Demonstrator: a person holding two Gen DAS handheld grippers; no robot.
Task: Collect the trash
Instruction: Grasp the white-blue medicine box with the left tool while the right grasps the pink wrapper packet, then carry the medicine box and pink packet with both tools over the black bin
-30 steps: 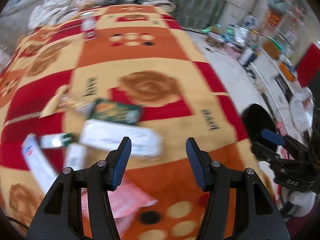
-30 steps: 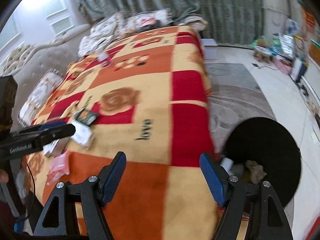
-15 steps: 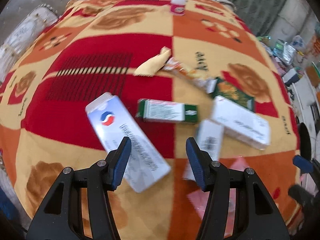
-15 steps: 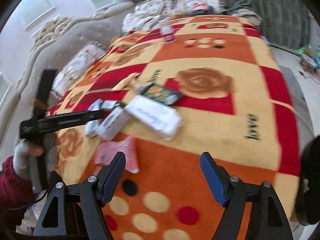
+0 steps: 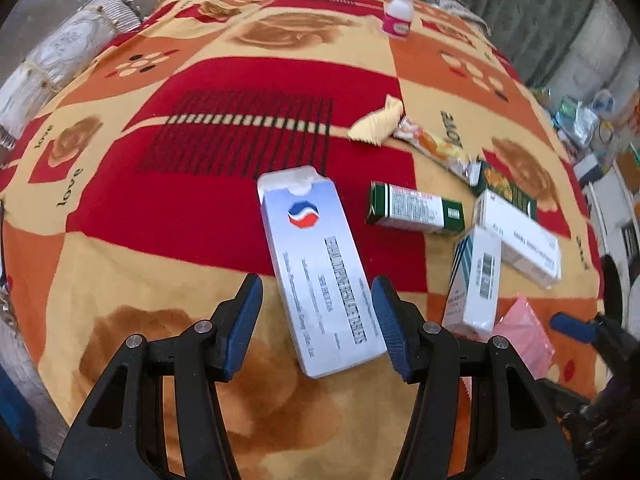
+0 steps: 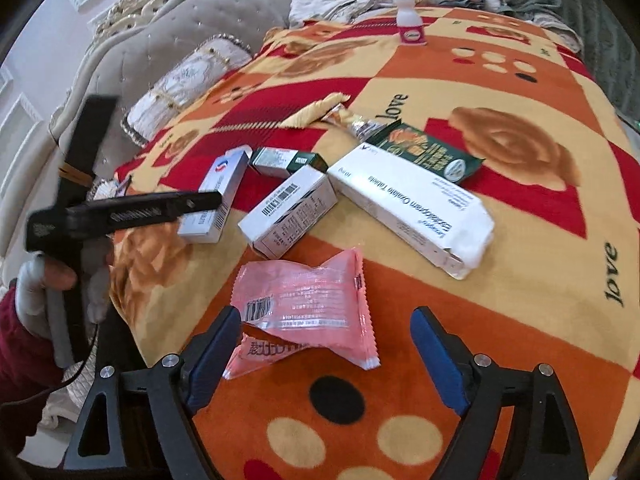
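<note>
Both tools have swung from the floor to the bed: the left tool (image 5: 318, 322), spread, straddles the long white-blue carton (image 5: 320, 264); the right tool (image 6: 326, 356), spread, nears the crumpled pink plastic wrapper (image 6: 308, 304), so pickup looks imminent.

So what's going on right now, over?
Left gripper open, straddling the blue-white box. Right gripper open over the pink wrapper. Nothing grabbed yet; nothing blocking.

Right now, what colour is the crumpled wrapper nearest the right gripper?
Translucent pink wrapper with a barcode, clearest in the right wrist view.
</note>
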